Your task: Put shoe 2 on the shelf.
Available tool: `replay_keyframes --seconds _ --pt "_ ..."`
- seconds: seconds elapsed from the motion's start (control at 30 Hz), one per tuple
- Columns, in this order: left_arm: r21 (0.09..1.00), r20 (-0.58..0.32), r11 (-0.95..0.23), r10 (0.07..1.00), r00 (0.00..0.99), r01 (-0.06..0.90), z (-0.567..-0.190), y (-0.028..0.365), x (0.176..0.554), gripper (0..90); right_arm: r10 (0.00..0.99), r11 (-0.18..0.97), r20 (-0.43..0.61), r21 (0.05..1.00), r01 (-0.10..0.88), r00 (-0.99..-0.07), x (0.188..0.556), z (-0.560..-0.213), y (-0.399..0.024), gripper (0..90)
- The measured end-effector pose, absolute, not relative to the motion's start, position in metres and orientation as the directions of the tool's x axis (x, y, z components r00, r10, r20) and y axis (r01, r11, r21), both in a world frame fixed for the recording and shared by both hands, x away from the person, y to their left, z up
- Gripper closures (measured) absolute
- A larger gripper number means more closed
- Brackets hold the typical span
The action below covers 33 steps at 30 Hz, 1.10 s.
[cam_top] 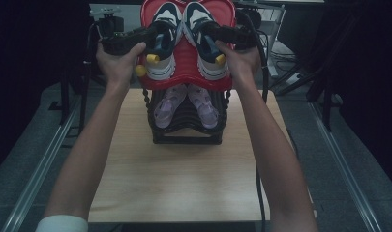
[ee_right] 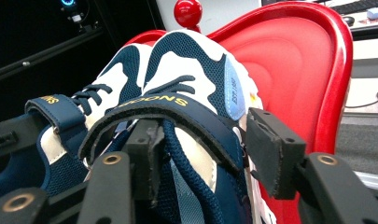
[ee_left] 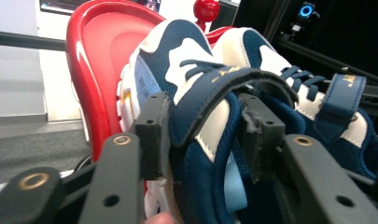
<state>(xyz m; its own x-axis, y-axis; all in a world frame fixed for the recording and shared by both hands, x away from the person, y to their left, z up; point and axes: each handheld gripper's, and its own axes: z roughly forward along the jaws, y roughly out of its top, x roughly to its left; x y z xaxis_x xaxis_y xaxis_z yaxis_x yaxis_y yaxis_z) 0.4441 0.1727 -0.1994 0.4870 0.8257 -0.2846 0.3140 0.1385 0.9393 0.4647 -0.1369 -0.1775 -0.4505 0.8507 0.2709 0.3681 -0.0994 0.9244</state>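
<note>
Forearms enter from the bottom of the high view, over a bare wooden table [cam_top: 184, 179]. At the table's far end stands a black tiered rack [cam_top: 186, 126] with a red tray [cam_top: 184, 58] on top.

Red tray — holds a pair of navy-and-white sneakers, toes pointing away, side by side and touching. Left sneaker [cam_top: 163, 38], right sneaker [cam_top: 203, 41]. A red knob [ee_left: 206, 9] rises behind the toes.

Lower tier of the rack — a pair of small lilac shoes [cam_top: 186, 105], side by side under the tray's front edge.

Left gripper [cam_top: 152, 41] — at the left sneaker's collar. In the left gripper view one jaw sits outside the shoe, the other inside the opening, with the side wall and strap [ee_left: 214, 93] between them; the pads look slack on it, gap visible, though the angle is poor. Jaws moderately wide.

Right gripper [cam_top: 214, 41] — same arrangement on the right sneaker. One jaw inside by the laces [ee_right: 177, 140], the outer jaw clearly standing off the shoe's side. Not gripping.

Both sneakers rest on the tray.
</note>
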Motion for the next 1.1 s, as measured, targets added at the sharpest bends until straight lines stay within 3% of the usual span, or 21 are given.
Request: replay_keyframes --seconds 0.2,0.43,1.1 --pt "0.935 -0.307 0.155 0.803 0.51 0.318 -0.197 0.177 0.443 48.8 0.835 -0.103 0.289 0.918 0.383 -0.469 0.465 -0.181 -0.144 32.5" --pt "0.935 -0.312 0.154 0.786 0.534 0.319 -0.196 0.179 0.439 44.9 0.801 -0.086 0.297 0.917 0.39 -0.52 0.464 -0.182 -0.152 23.0" --pt "0.937 -0.33 0.181 0.744 0.581 0.3 -0.203 0.206 0.411 42.8 0.692 -0.14 0.313 0.942 0.304 -0.651 0.436 -0.186 -0.179 29.3"
